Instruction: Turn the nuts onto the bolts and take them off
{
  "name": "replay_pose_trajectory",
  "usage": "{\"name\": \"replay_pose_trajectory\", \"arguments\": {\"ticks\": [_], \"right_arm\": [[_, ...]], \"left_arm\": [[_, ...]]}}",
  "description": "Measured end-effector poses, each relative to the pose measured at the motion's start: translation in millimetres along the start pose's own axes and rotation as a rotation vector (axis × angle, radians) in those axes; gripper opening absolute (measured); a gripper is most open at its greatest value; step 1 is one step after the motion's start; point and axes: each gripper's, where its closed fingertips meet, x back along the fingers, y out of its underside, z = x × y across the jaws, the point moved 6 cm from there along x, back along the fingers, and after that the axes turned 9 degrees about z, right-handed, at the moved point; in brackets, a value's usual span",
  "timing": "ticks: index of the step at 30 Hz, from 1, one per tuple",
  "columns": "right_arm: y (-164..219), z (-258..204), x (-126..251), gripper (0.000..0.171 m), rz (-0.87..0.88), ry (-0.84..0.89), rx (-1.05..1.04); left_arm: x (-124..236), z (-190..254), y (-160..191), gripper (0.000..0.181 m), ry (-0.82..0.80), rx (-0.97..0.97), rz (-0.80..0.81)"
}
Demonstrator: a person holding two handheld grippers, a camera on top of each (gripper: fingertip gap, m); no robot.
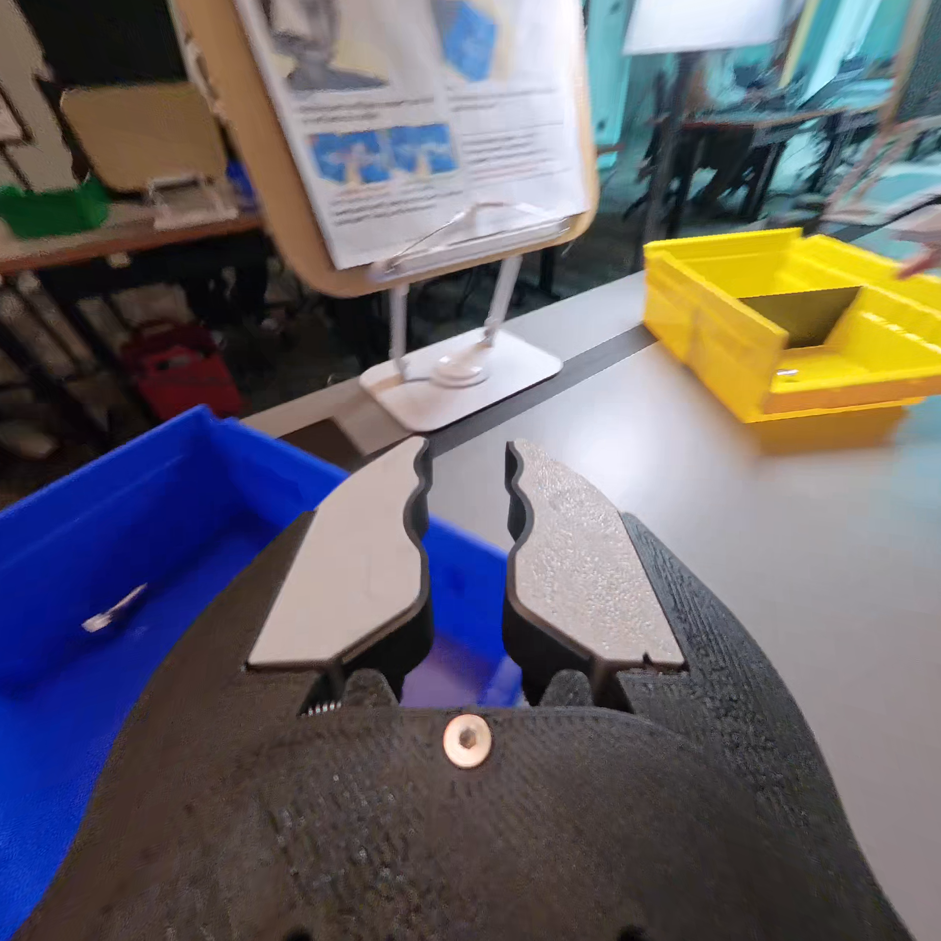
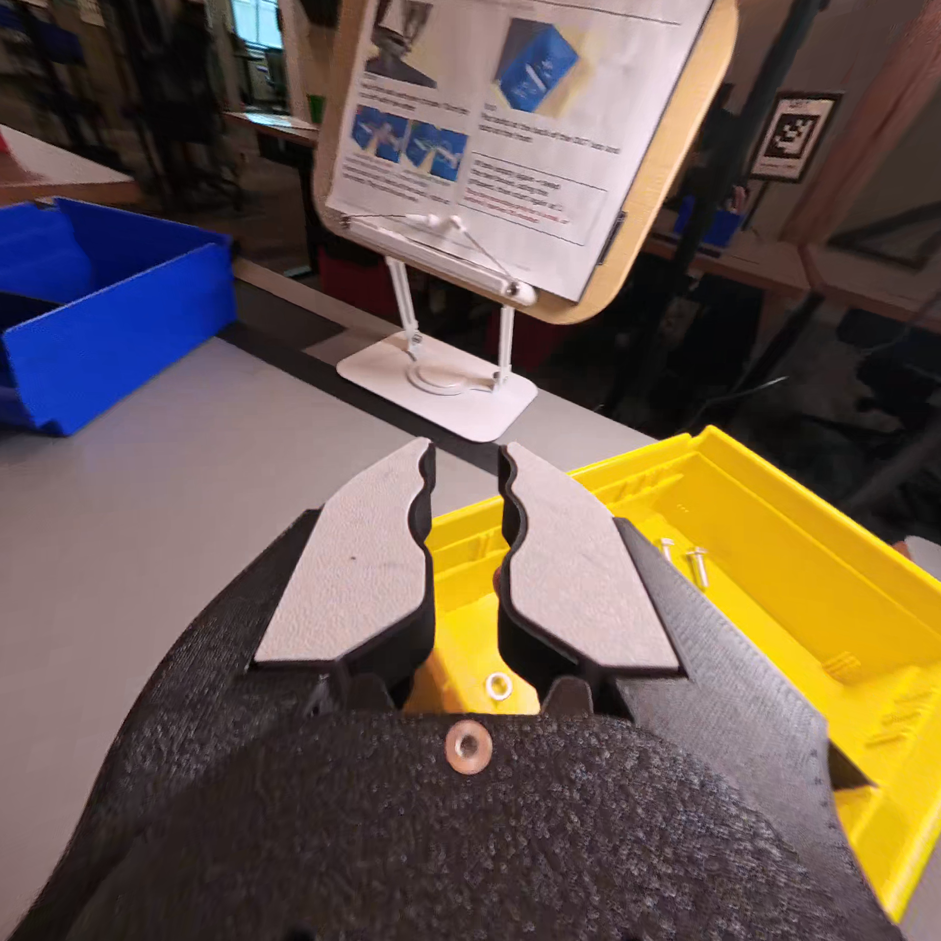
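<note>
Neither pair of tongs has anything in it, so by my reading the work with the nuts and bolts is either just starting or between rounds. The left tongs (image 1: 467, 448) hang over the near corner of the blue bin (image 1: 153, 509), jaws parted with a clear gap and nothing between them; down in that bin lies one small silvery piece (image 1: 114, 608), too blurred for me to say whether it is a bolt, a nut, or both joined. The right tongs (image 2: 467, 450) hover above the yellow bin (image 2: 789, 509), likewise parted and empty. In that bin I can see two loose bolts (image 2: 685, 560) lying side by side near the right finger, with no nut visible on them, and a small ring-shaped nut or washer (image 2: 499, 686) on the bin floor right below the gap in the tongs. Both bins sit well apart on the grey counter (image 2: 178, 509), with a document stand (image 2: 438, 387) holding a printed sheet at the far edge between them. Nothing shows as threaded together from here, so picking up, turning on and taking off all seem still ahead.
</note>
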Motion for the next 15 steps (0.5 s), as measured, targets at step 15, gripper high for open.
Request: {"name": "replay_pose_trajectory", "arguments": {"ticks": [15], "right_arm": [[60, -85, 67, 0.019, -0.017, -0.208, -0.118]], "left_arm": [[-64, -211, 111, 0.044, -0.255, -0.217, -1.158]]}}
